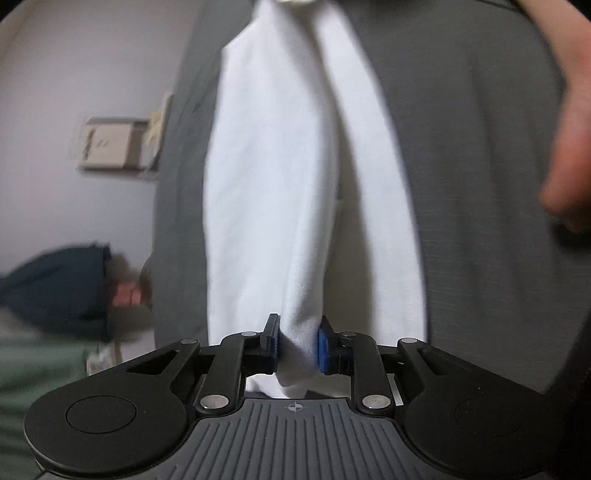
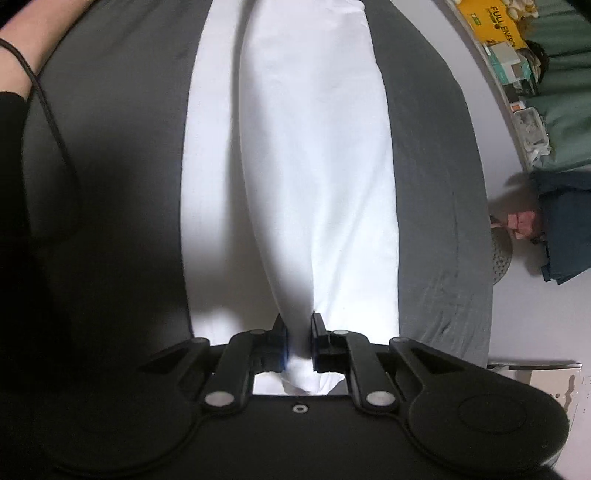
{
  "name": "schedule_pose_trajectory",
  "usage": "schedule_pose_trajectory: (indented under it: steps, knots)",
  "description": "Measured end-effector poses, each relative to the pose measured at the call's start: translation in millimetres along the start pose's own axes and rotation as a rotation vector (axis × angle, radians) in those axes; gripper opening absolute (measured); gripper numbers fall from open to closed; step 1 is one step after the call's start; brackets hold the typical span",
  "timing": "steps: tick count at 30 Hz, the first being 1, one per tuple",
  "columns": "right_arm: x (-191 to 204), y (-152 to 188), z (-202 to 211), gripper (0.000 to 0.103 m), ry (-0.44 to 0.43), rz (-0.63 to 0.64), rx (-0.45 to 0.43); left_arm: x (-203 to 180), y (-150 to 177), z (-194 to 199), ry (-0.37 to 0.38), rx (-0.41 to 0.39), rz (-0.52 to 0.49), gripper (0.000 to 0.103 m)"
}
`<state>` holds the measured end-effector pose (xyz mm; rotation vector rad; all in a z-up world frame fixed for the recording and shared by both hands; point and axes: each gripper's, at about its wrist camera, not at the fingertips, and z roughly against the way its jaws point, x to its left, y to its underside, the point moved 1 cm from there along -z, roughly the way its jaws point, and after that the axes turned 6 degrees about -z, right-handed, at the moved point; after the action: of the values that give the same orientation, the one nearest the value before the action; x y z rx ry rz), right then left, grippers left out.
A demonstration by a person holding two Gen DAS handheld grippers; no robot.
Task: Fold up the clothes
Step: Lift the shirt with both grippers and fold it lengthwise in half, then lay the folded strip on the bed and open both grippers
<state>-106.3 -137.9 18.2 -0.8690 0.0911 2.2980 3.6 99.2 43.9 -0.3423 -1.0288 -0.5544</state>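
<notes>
The left gripper point(image 1: 297, 341) pinches one bunched end of a white cotton garment point(image 1: 295, 177), which stretches in a long fold above a grey fabric sheet point(image 1: 480, 184). The right gripper point(image 2: 298, 341) clamps the opposite end of that garment point(image 2: 295, 166), over the same grey sheet point(image 2: 436, 184).

- One white cotton garment point(image 1: 295, 177), bunched into a long draped band
- One grey fabric sheet point(image 1: 472, 184) under it
- Two black two-finger grippers, the left gripper point(image 1: 297, 347) and the right gripper point(image 2: 299, 345), one per view
- One dark blue folded cloth pile point(image 2: 565, 225)
- One yellow printed cardboard box point(image 2: 491, 22)
- One thin black cable point(image 2: 48, 107)
- One beige wall panel point(image 1: 110, 144)
</notes>
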Motion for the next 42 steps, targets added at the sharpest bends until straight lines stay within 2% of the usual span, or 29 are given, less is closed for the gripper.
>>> schedule_pose_trajectory:
  steps: [4,6,8,11,14,22,23,24,26,28,29,30,31,33,35,37,38,39,42]
  knots:
    - [-30.1,4.9,10.3,0.012,0.101,-0.107,-0.029,-4.2,4.6,9.6,0.086,-0.034,0.012,0.022]
    - [-32.9,6.3,12.3,0.012,0.054,-0.133,-0.021,-2.4,8.4,17.5,0.13,-0.061,0.007,0.022]
    - [-23.5,6.4,11.7,0.012,-0.014,-0.086,0.002,-0.6,12.3,25.4,0.174,-0.089,0.002,0.021]
    - [-16.4,3.2,14.3,0.012,-0.063,-0.046,0.018,-3.5,20.9,30.1,0.25,-0.109,-0.016,0.02]
    - [-13.6,3.4,14.1,0.012,-0.112,-0.032,0.025,-1.8,28.4,30.5,0.333,-0.125,0.013,0.02]
    - [-3.8,-2.9,-12.1,0.013,-0.144,-0.03,0.063,-14.3,20.6,11.5,0.45,-0.034,-0.041,0.021]
    - [-4.9,-3.3,-14.6,0.016,-0.147,-0.039,0.067,-15.9,20.2,11.0,0.472,-0.013,-0.039,0.022]
    - [-6.0,-3.8,-17.2,0.021,-0.15,-0.048,0.071,-16.7,19.1,10.0,0.484,0.007,-0.039,0.028]
    - [-8.2,-4.7,-22.4,0.028,-0.157,-0.066,0.08,-17.1,16.0,7.5,0.493,0.046,-0.04,0.03]
    - [-18.1,-3.6,-23.5,0.031,-0.195,-0.11,0.093,-13.5,16.1,10.7,0.515,0.07,-0.011,0.031]
    - [-24.7,-1.9,-22.1,0.035,-0.215,-0.137,0.094,-11.1,16.6,13.1,0.527,0.08,0.008,0.036]
    - [-31.6,0.1,-20.1,0.039,-0.234,-0.164,0.094,-7.3,18.1,16.3,0.537,0.088,0.037,0.049]
    - [-39.3,2.6,-16.8,0.04,-0.263,-0.203,0.094,0.6,22.4,19.2,0.534,0.085,0.088,0.055]
    - [-58.6,9.0,-7.6,0.043,-0.352,-0.313,0.076,21.1,33.8,24.1,0.513,0.068,0.212,0.077]
    - [-81.7,15.9,3.5,0.046,-0.453,-0.473,0.025,41.6,45.3,29.0,0.491,0.051,0.336,0.079]
    - [-102.5,21.9,11.6,0.052,-0.502,-0.671,-0.07,61.6,55.0,30.0,0.469,0.024,0.48,0.079]
    - [-112.9,24.9,15.5,0.061,-0.521,-0.772,-0.121,70.9,57.6,25.7,0.459,-0.001,0.577,0.08]
    - [-118.8,25.9,13.5,0.067,-0.515,-0.86,-0.155,80.3,60.3,21.4,0.449,-0.026,0.674,0.08]
    - [-128.7,22.1,0.3,0.068,-0.465,-1.083,-0.227,96.9,58.2,2.1,0.428,-0.095,0.934,0.08]
